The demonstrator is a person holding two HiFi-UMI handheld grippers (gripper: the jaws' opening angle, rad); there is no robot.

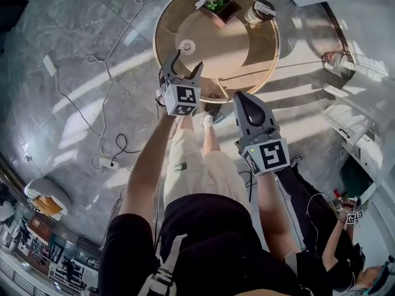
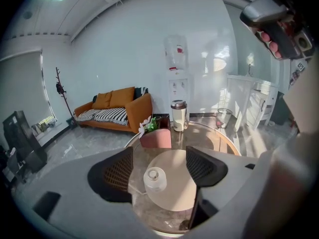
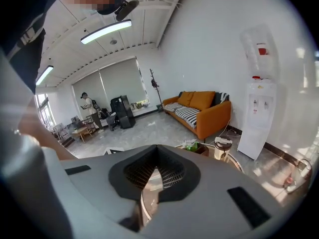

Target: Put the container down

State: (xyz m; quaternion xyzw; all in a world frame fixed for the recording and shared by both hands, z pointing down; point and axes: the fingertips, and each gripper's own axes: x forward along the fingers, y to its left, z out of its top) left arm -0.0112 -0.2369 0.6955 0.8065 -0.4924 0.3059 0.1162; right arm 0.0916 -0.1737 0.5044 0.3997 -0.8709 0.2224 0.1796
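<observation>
A small white container (image 1: 186, 46) with a round cap stands upright on the round glass table (image 1: 262, 51), near its pale middle disc. My left gripper (image 1: 188, 60) hovers just short of it, open, with nothing in its grasp. In the left gripper view the container (image 2: 155, 179) shows between the two spread black pads (image 2: 117, 172), apart from both, and the left gripper (image 2: 159, 167) is open around it. My right gripper (image 1: 242, 97) is shut and empty, off the table's near edge. The right gripper view shows the right gripper (image 3: 156, 164) with its jaws closed together.
A pink planter (image 1: 217, 6) with flowers and a lidded jar (image 1: 260, 11) stand at the table's far side. Cables and a power strip (image 1: 110, 163) lie on the floor at left. Another person (image 1: 345, 245) is at lower right. A sofa (image 2: 119, 108) and water dispenser (image 2: 178, 86) stand beyond.
</observation>
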